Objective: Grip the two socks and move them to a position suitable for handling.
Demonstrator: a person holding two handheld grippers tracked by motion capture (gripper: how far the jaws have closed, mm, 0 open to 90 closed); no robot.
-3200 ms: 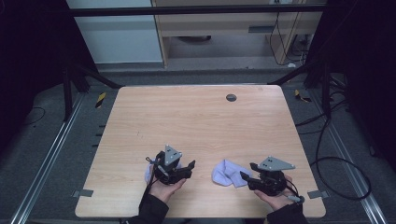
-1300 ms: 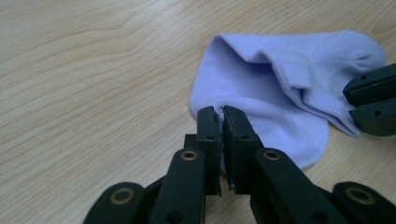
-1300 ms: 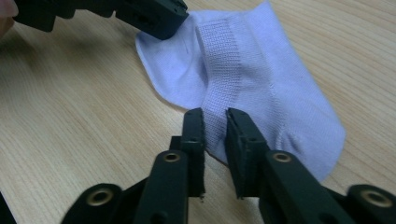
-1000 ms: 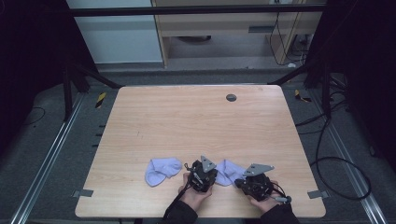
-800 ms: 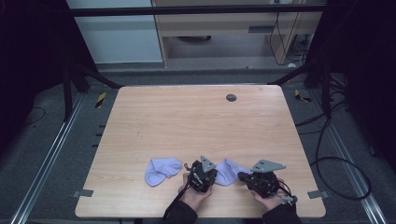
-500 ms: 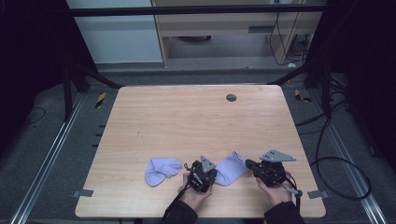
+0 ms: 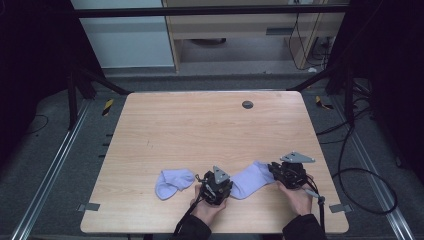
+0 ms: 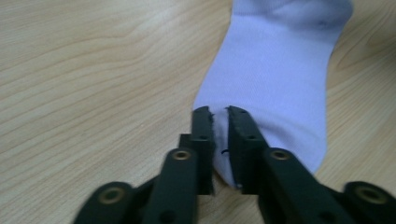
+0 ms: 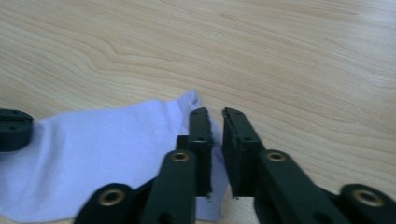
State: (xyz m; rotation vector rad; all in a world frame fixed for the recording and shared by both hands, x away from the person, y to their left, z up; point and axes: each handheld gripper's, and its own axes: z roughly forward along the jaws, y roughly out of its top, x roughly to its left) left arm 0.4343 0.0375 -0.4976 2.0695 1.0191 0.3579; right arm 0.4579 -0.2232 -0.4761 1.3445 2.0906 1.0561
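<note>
1. Fingers of the left gripper [image 8: 220, 112] are seen parted by a narrow gap, with one end of the stretched sock [image 8: 275, 79] lying between them; the jaws have just been opening, and the cloth is no longer visibly pinched.
2. A second, crumpled sock [image 7: 172, 181] is seen lying on the table [image 7: 200, 125], just left of the left gripper [image 7: 216, 187].
3. The stretched sock [image 7: 248, 179] is laid flat between the two grippers, near the front edge of the table.
4. At the right gripper [image 9: 215, 112] the jaws have likewise just been opening; a slim gap is shown, with the sock's other end [image 9: 107, 149] lying between the fingers, loosely rather than clamped.
5. A small dark disc [image 7: 247, 104] is seen far off on the table.
</note>
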